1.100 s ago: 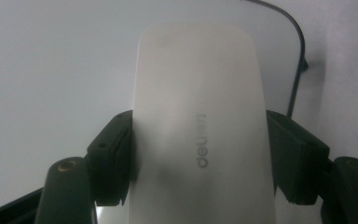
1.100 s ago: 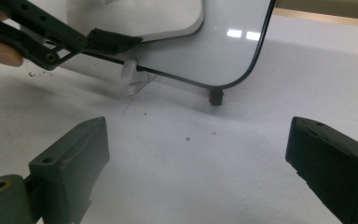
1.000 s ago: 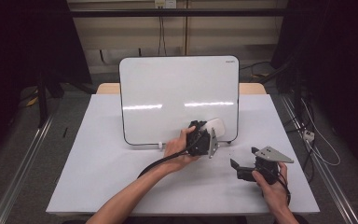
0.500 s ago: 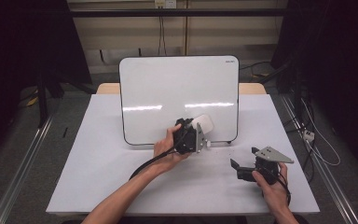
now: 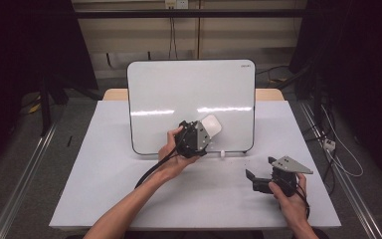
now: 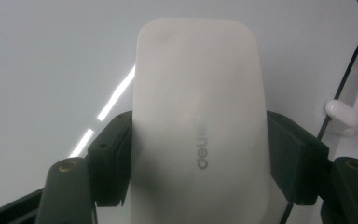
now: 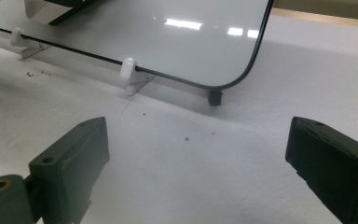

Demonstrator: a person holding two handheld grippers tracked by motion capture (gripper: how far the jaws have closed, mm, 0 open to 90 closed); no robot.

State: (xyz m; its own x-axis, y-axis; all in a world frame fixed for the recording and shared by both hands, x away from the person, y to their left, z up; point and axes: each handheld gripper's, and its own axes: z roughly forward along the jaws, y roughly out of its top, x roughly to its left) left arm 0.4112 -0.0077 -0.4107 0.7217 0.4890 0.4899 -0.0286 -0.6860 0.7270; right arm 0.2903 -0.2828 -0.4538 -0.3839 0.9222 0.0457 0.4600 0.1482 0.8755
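A white whiteboard [image 5: 189, 99] with a black rim stands upright on the white table [image 5: 104, 189]. My left gripper [image 5: 205, 131] is shut on a white eraser [image 5: 212, 124] marked "deli", held against the lower middle of the board. In the left gripper view the eraser [image 6: 198, 116] sits between both jaws of the left gripper [image 6: 200, 158], with the board [image 6: 51, 56] behind it. My right gripper [image 5: 252, 180] rests low at the table's right front, open, with nothing between its jaws. In the right gripper view it [image 7: 200, 158] faces the board's lower corner [image 7: 168, 37].
Small white clip feet [image 5: 222, 154] [image 7: 129, 70] hold the board's bottom edge. A few dark specks lie on the table in front of it. Cables and dark curtains surround the table, and metal rails run along the floor on both sides.
My left gripper has carried the eraser to the left and slightly up along the board's lower part. The right gripper has stayed still.
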